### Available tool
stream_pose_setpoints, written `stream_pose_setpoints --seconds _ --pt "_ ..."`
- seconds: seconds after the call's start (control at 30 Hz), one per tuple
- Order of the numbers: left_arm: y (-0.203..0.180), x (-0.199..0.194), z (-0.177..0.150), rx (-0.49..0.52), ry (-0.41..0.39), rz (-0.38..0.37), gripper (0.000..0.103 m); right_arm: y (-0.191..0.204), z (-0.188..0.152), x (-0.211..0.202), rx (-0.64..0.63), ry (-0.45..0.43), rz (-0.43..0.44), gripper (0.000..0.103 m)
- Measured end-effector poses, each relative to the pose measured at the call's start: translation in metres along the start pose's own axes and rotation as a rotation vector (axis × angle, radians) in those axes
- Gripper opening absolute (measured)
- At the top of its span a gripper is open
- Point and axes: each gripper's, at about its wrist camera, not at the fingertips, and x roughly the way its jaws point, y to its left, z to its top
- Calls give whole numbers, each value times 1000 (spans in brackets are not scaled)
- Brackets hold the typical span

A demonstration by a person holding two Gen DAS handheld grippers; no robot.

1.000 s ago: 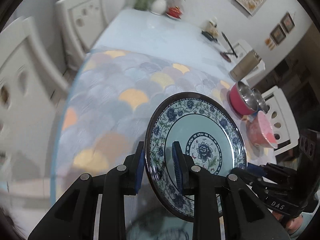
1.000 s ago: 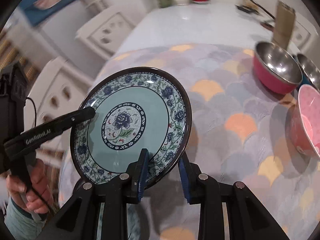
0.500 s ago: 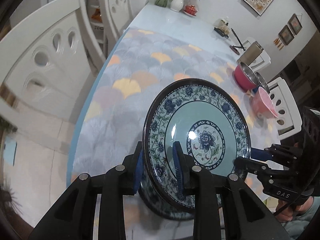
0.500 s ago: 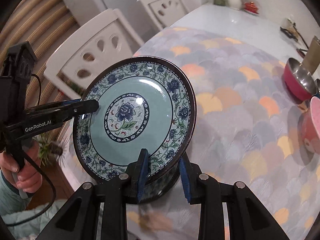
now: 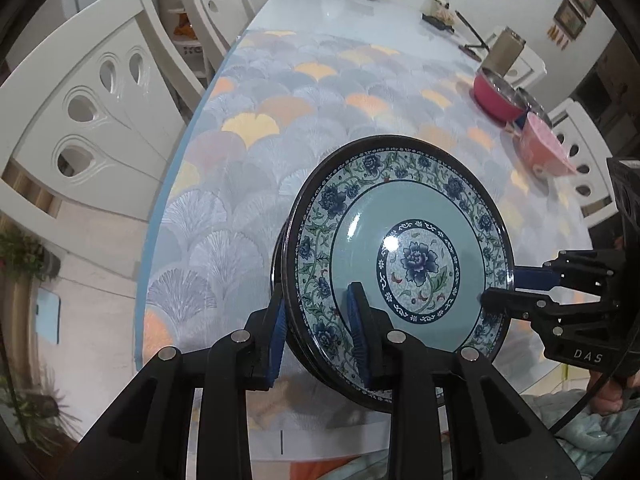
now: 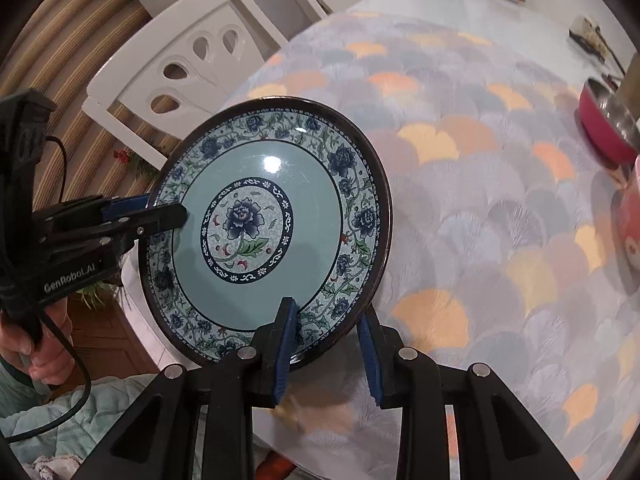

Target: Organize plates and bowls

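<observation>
Left wrist view: over the scallop-patterned table (image 5: 256,184) the floral plate (image 5: 400,264) hangs above a second plate (image 5: 280,256), pinched at opposite rim edges by left gripper (image 5: 320,332) and right gripper (image 6: 326,354); stacking seems underway, the next move likely a level lowering, then release

Evenly lit indoors from overhead. Small white glare spot on the glazed plate (image 5: 390,243) (image 6: 272,163); soft sheen across the far table (image 5: 340,12). Strong fisheye bending and dark vignette at edges. Slight motion blur along the near table edge (image 6: 320,412) in right wrist view.
</observation>
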Motion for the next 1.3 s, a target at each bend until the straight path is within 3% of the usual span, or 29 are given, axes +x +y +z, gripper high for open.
stream_pose_setpoints --seconds 0.57,0.9,1.1,1.3 --pt "1 8 -10 -4 41 36 27 10 -2 19 -22 65 17 30" --pt "4 6 -1 -19 10 58 27 9 -5 17 -3 45 -6 30" --pt "17 0 6 -75 -20 33 28 7 -4 8 20 -2 -17 30" --pt "22 2 11 -85 -9 20 28 3 -7 8 38 12 -10 30"
